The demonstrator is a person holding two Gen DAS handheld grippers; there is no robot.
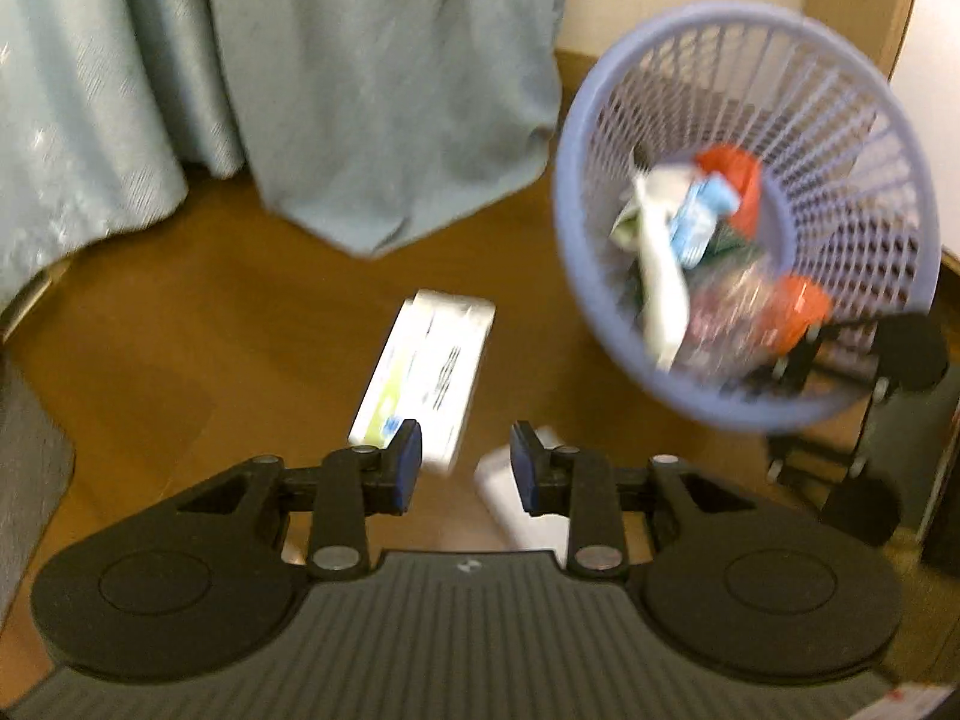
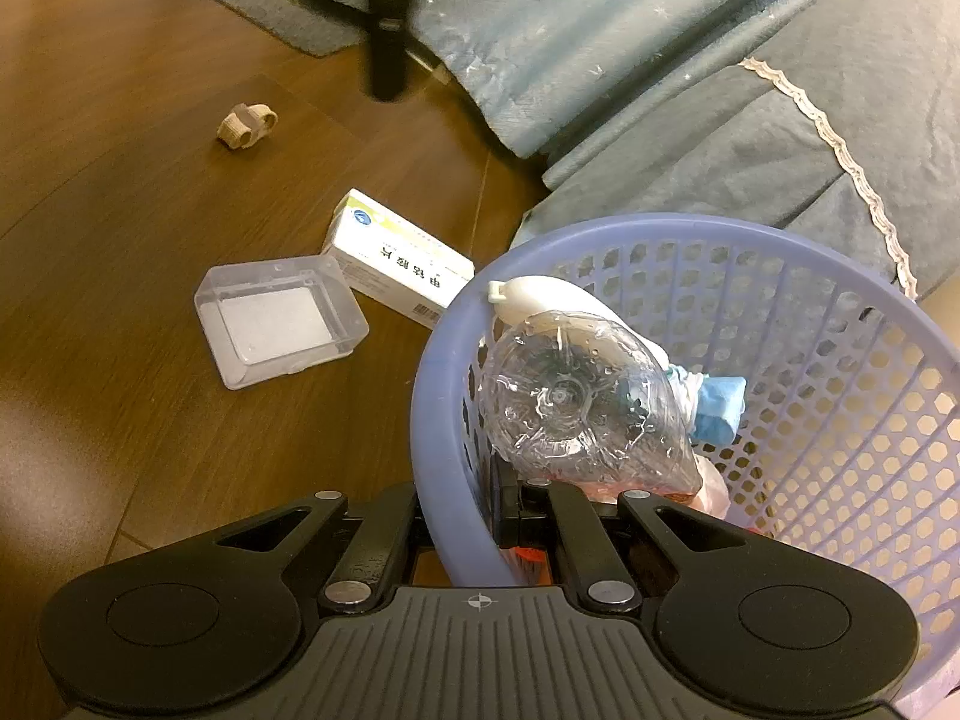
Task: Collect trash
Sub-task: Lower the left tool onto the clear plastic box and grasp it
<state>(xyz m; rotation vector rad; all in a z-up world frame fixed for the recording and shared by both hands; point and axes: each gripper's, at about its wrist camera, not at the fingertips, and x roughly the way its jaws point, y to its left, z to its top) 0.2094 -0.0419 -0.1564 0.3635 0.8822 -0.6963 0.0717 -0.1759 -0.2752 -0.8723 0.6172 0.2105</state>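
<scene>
The wooden floor [image 2: 120, 192] carried everything, with blue-grey bedding [image 2: 690, 90] draped down to it along the far side. A lavender mesh basket [image 2: 444, 396] was the biggest loose thing: in the right wrist view its rim passed between the jaws of the right hand-held gripper [image 2: 480, 525], which were closed tight on the near wall, one finger outside and one inside. In the left wrist view the same basket [image 1: 576, 276] sat tilted to the upper right, blurred, with the other gripper dark at its lower right edge. Inside it lay a crushed clear bottle [image 2: 576, 402] on top, its base facing the camera, a white plastic piece [image 2: 540, 294] against the rim behind it, a blue scrap [image 2: 720, 408] to the right, and orange-red wrappers [image 1: 738, 180] among the rest. On the floor left of the basket lay a white medicine box [image 2: 396, 258], flat, with printed text and a barcode, partly hidden by the basket rim at one end. Touching or just overlapping its near corner was a clear square plastic case [image 2: 276, 318], lid side up. The left hand-held gripper [image 1: 465, 468] hung over these two, jaws narrowly apart with nothing between the blue pads; the box [image 1: 426, 366] showed just beyond its left finger and the case [image 1: 510, 498], blurred, behind its right finger. Farther off, well apart from the rest, a small beige ring-shaped scrap [image 2: 246, 126] lay near a black pole [image 2: 390, 18] standing by the bedding.
</scene>
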